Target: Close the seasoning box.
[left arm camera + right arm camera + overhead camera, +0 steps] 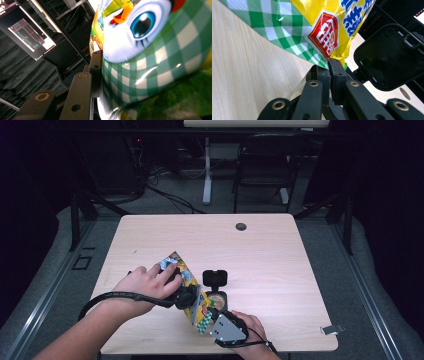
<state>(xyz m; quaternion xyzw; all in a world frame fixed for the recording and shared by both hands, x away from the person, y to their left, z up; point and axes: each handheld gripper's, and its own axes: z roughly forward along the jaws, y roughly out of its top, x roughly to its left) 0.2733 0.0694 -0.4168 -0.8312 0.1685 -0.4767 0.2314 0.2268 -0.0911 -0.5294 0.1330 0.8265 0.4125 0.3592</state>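
- At the left of the high view, the person's left hand (145, 282) comes in over the near part of the wooden table (270, 250), with a black cable looping back along the wrist.
- The left gripper (186, 296) sits under that hand, pressed against the side of a colourful snack bag (186, 279).
- In the left gripper view, one black jaw lies flat against the bag (155, 62), right at the green-and-white check print below a cartoon eye; the other jaw is hidden behind the bag, so the gripper looks clamped on it, the foil pinched in between.
- The bag stands tilted near the front edge of the table, a little left of centre, its top corner leaning away to the left and its lower corner down toward the person.
- Just right of the bag is a small black container (216, 296) with its hinged lid (215, 277) flipped up and open; the bag's lower part is touching or just over its rim.
- In the right gripper view the open lid (389, 57) shows just beyond the bag's corner.
- At the right, the right gripper (214, 317), with its grey three-cornered plate on top, is held by the right hand (250, 327) at the table's near edge.
- Its two jaws are closed together on the bag's (322, 32) bottom corner, nipping the checked seam.
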